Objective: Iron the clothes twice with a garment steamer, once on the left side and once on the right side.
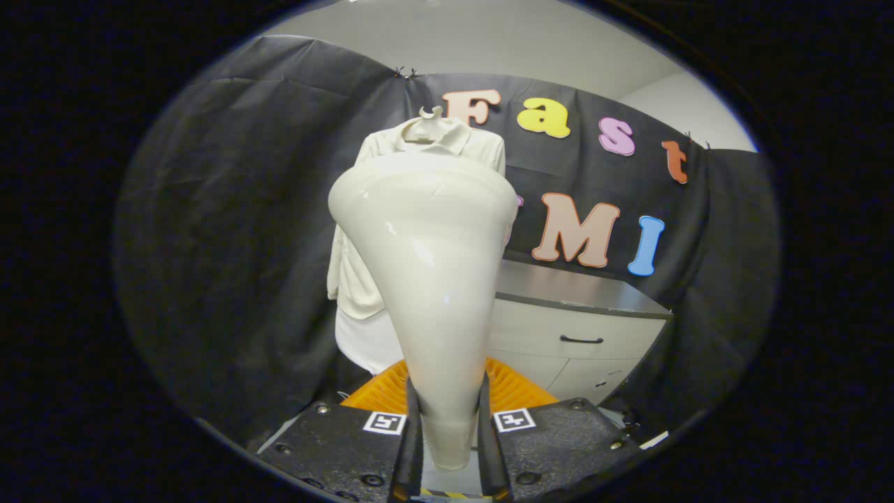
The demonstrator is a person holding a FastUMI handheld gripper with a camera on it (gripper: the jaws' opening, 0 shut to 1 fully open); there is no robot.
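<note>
Clamped by its narrow handle in the hand-held gripper [447,426], the garment steamer [426,265] stands upright, its wide head toward the shirt [363,279] hanging beyond on a hanger [429,115], apparently not yet touching. Right of the shirt stands a counter [580,297] with drawers. Risk: the glossy, tapered handle may slip or twist during a stroke. Both fingers press its sides, narrowly parted.

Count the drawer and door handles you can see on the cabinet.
2: one dark handle on the cabinet's drawer, another on the door below. The steamer between the fingers may hide more.
</note>
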